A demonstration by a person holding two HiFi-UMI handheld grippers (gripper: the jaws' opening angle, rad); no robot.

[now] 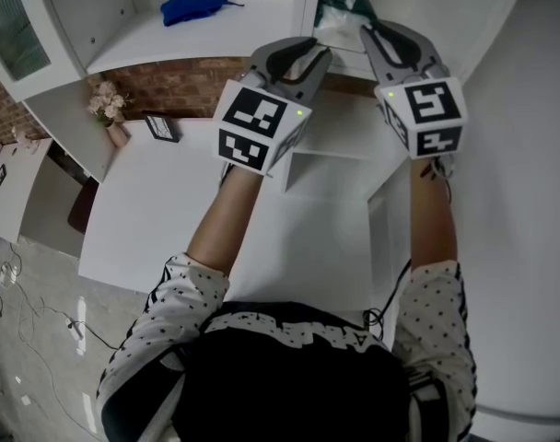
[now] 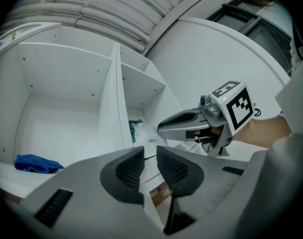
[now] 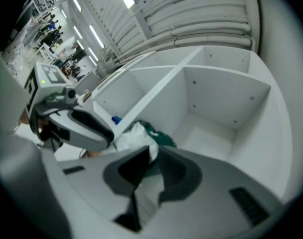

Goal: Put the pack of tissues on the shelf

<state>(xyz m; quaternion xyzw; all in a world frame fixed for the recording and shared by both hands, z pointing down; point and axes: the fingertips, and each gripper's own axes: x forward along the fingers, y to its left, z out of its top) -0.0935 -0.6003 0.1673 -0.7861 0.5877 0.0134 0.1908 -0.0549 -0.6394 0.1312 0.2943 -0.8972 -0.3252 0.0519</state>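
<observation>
The pack of tissues [image 3: 139, 136] sat on the shelf [image 3: 211, 128], upper centre-right in the head view, its wrapper pinched by the nearly closed right gripper [image 3: 152, 158]. The left gripper [image 2: 150, 158] was slightly parted and empty. Placing looked almost finished; next, release and withdraw.

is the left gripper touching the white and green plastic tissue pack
Apart. In the left gripper view, the left gripper is open and empty, bare shelf between it and the tissue pack.

Head view: from above, steeply down onto the white shelf [image 1: 248, 30]. Gripper views: close, along their own fingers [image 2: 129, 168], facing the same shelf compartments from either side.
</observation>
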